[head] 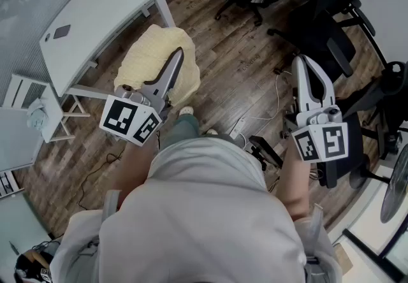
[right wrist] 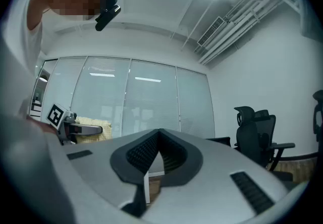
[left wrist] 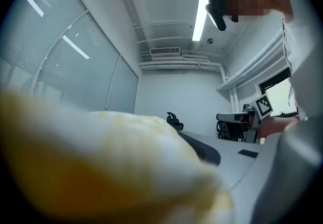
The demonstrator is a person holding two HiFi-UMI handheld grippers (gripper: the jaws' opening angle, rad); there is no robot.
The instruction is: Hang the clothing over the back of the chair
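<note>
Clothing [head: 156, 58]: pale yellow, fleecy, lying as a rounded heap draped over something it is hiding completely. It is sitting just beside the white desk [head: 95, 11], above the wood-plank floor [head: 236, 65].

Left tool [head: 177, 53] is reaching into the heap, tip lying on the fabric. Its jaws are looking drawn together, and it is gripping the clothing. Right tool [head: 301, 62] is pointing out over bare floor, well apart from the clothing. Its jaws are meeting at the tip with nothing between them.

Room: black office chairs [head: 319, 27] are crowding the far right. A thin cable [head: 271, 106] is trailing across the planks between the two tools. The desk is curving off toward the upper left, with a small dark flat object lying on it.

Left gripper view only: blurred yellow fabric [left wrist: 101, 167] is filling the lower left and covering one jaw. It is pressing up to the dark pad [left wrist: 204, 151] of the other jaw. A ceiling strip light [left wrist: 200, 13] is glowing overhead.

Right gripper view only: ribbed dark pads are closing to a point [right wrist: 159, 131]. Frosted glass wall panels [right wrist: 141, 102] are running behind. The left tool's marker cube [right wrist: 55, 114] is showing at far left with yellow fabric behind it.
</note>
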